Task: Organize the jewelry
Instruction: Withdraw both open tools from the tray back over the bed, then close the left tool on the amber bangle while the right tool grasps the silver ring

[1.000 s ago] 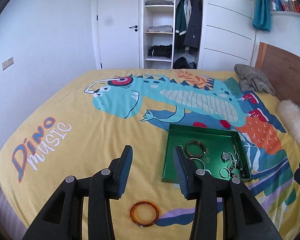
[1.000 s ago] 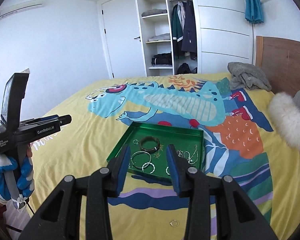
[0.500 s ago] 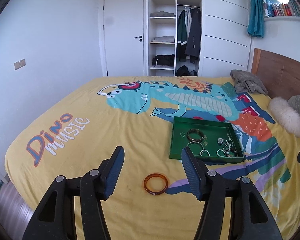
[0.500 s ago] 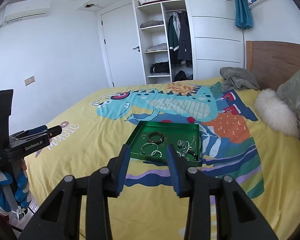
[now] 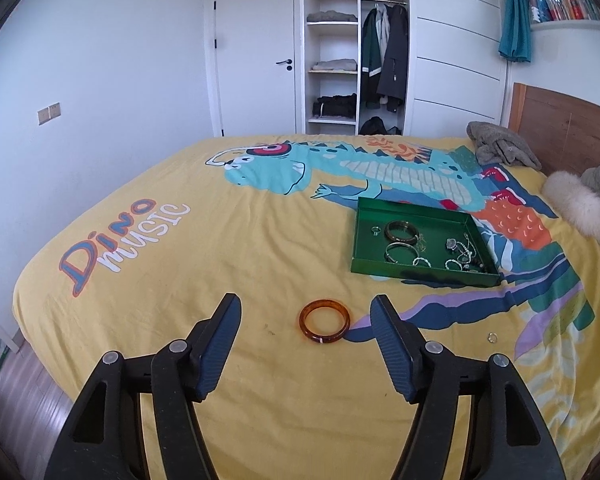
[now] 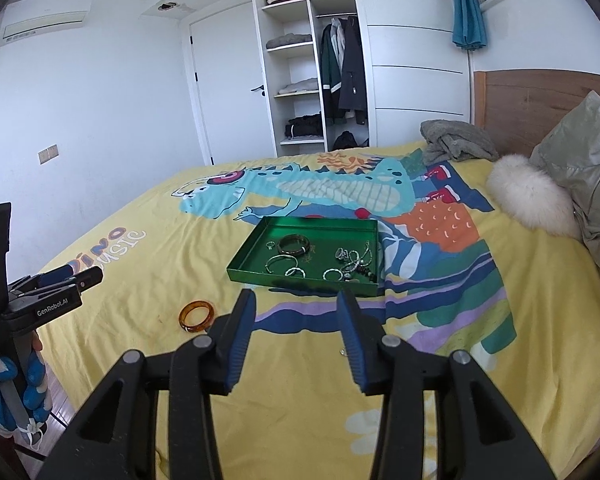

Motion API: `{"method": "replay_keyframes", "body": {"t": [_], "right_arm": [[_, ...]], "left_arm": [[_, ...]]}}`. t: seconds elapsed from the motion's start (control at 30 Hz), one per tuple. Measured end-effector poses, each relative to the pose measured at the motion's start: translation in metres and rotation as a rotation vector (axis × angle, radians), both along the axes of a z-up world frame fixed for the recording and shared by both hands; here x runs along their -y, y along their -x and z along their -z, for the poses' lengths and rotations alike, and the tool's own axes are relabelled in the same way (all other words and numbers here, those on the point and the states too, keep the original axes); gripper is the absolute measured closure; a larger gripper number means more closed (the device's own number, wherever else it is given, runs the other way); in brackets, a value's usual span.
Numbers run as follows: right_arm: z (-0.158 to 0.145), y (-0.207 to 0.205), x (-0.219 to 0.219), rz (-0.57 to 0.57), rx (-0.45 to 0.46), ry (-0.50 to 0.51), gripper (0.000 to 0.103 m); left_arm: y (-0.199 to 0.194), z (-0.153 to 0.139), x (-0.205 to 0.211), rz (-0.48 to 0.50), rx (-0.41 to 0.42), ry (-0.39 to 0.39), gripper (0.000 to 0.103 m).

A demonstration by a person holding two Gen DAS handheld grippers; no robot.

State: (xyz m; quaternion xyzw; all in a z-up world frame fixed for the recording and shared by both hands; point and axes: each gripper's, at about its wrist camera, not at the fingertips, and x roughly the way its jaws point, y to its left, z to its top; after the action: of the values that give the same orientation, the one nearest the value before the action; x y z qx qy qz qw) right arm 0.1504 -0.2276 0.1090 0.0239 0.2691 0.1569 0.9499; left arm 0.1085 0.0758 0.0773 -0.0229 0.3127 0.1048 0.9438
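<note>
A green tray (image 5: 384, 270) lies on the yellow bedspread and holds a dark bangle (image 5: 401, 231), silver rings and chains. It also shows in the right wrist view (image 6: 300, 278). An amber bangle (image 5: 324, 321) lies on the bedspread in front of the tray, between and just beyond the tips of my open, empty left gripper (image 5: 305, 320). It also shows in the right wrist view (image 6: 196, 316). A small silver ring (image 5: 492, 337) lies to the right on the bedspread. My right gripper (image 6: 296, 312) is open and empty, held above the bed short of the tray.
A grey garment (image 5: 500, 149) and white fluffy cushion (image 5: 580, 208) lie near the wooden headboard (image 5: 560, 136). A pale jacket (image 6: 588, 184) lies at the right. An open wardrobe (image 5: 352, 56) and door stand beyond the bed. The bed's left edge drops to the floor.
Both grippers have pulled back and up from the tray, which now looks smaller and farther. The left gripper's jaws have opened wider. The amber bangle now shows between the left fingertips.
</note>
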Motion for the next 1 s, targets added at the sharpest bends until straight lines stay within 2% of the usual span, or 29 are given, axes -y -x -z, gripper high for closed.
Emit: {"method": "replay_keyframes", "body": {"t": [0.2, 0.37, 0.4, 0.53, 0.7, 1.0], "right_arm": [[0.028, -0.006, 0.008, 0.001, -0.035, 0.019, 0.062], [0.069, -0.033, 0.018, 0.02, -0.11, 0.013, 0.062], [0.079, -0.041, 0.02, 0.024, -0.133, 0.009, 0.062], [0.119, -0.071, 0.024, 0.026, -0.211, -0.002, 0.062], [0.16, -0.105, 0.02, -0.003, -0.284, 0.007, 0.062], [0.2, -0.142, 0.014, -0.047, -0.346, 0.056, 0.062]], "left_arm": [[-0.006, 0.041, -0.016, -0.016, -0.057, 0.002, 0.036], [-0.025, 0.08, -0.031, -0.005, -0.111, 0.021, 0.039], [-0.03, 0.089, -0.032, 0.008, -0.123, 0.024, 0.043], [-0.054, 0.118, -0.025, 0.102, -0.161, 0.037, 0.047], [-0.09, 0.144, -0.004, 0.228, -0.207, -0.022, 0.056], [-0.139, 0.171, 0.009, 0.316, -0.258, -0.084, 0.057]]}}
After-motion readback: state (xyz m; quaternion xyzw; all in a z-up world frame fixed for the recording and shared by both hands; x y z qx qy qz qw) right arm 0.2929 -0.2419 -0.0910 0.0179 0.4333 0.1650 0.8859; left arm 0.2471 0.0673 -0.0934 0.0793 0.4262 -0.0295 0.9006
